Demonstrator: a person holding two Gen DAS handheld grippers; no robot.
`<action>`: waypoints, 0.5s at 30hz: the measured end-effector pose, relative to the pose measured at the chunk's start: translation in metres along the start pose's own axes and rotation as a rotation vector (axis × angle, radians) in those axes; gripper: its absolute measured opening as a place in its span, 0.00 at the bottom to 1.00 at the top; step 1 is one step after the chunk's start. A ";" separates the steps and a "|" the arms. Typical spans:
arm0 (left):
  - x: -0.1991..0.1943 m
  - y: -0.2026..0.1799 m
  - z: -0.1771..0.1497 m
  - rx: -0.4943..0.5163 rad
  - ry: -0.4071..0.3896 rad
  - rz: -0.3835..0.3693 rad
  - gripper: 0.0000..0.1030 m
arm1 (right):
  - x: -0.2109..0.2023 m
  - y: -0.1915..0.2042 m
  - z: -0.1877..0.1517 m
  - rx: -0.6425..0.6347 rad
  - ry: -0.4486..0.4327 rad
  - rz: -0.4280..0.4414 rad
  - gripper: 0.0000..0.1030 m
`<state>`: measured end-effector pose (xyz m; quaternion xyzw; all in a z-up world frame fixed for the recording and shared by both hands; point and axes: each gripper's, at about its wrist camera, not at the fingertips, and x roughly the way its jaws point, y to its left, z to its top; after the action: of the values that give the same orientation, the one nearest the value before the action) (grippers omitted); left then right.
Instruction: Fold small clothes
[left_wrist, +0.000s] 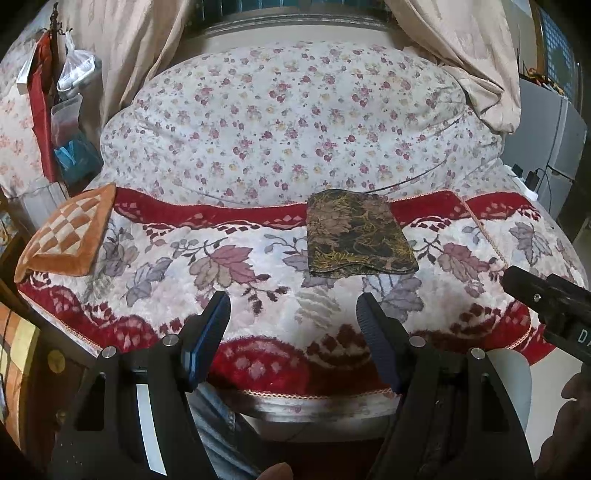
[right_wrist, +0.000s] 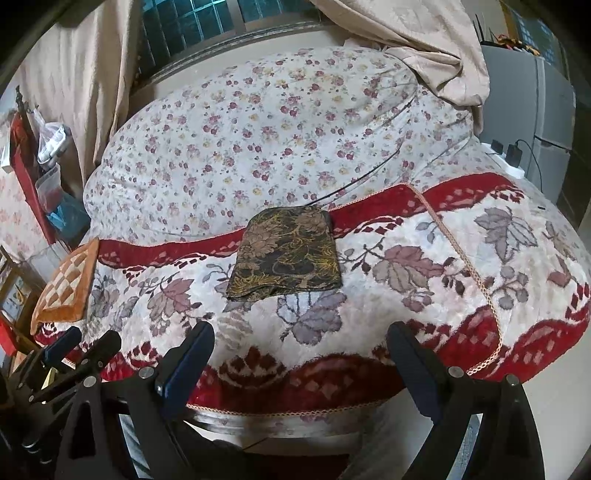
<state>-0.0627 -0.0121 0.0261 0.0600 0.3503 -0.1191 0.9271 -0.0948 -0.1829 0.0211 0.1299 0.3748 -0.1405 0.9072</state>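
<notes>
Floral bedding fills the room: a white quilt (left_wrist: 295, 122) strewn with small red roses lies heaped at the back, and across the near part of the bed spreads a plush blanket (left_wrist: 229, 258) with red borders and large leaf motifs. On that blanket, near its far red border, rests a dark folded cloth (left_wrist: 358, 232) patterned in gold and tan flowers, lying flat and touched by neither tool. An orange checkered cushion (left_wrist: 70, 236) sits at the blanket's left edge. Beige curtains (right_wrist: 406, 48) hang over the quilt's far right corner, hiding part of it; the window grille behind is cut off by the frame. Clutter at far left, including plastic bags and something red, is too distorted to make out, as are the grey cabinets at right.

Both tools hover over the bed's near edge, tilted downward toward the blanket. The left gripper (left_wrist: 293, 310) holds its jaws spread, with nothing between them but the blanket's pile beneath. The right gripper (right_wrist: 299, 343) likewise has its jaws wide apart and empty. Each shows as a dark shape at the edge of the other's view. A fingertip intrudes at the bottom of the left view; the person is otherwise out of sight.
</notes>
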 end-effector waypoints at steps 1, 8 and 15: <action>0.001 0.000 0.000 -0.002 -0.001 0.000 0.69 | 0.000 0.000 0.000 -0.003 -0.001 -0.001 0.90; 0.002 -0.001 -0.002 -0.002 -0.002 -0.003 0.69 | 0.007 -0.006 0.009 -0.040 -0.004 0.015 0.90; 0.001 -0.004 -0.003 -0.005 -0.001 0.005 0.69 | 0.008 -0.005 0.009 -0.040 -0.002 0.016 0.90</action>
<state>-0.0646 -0.0154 0.0229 0.0583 0.3499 -0.1159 0.9278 -0.0855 -0.1921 0.0212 0.1145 0.3755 -0.1261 0.9111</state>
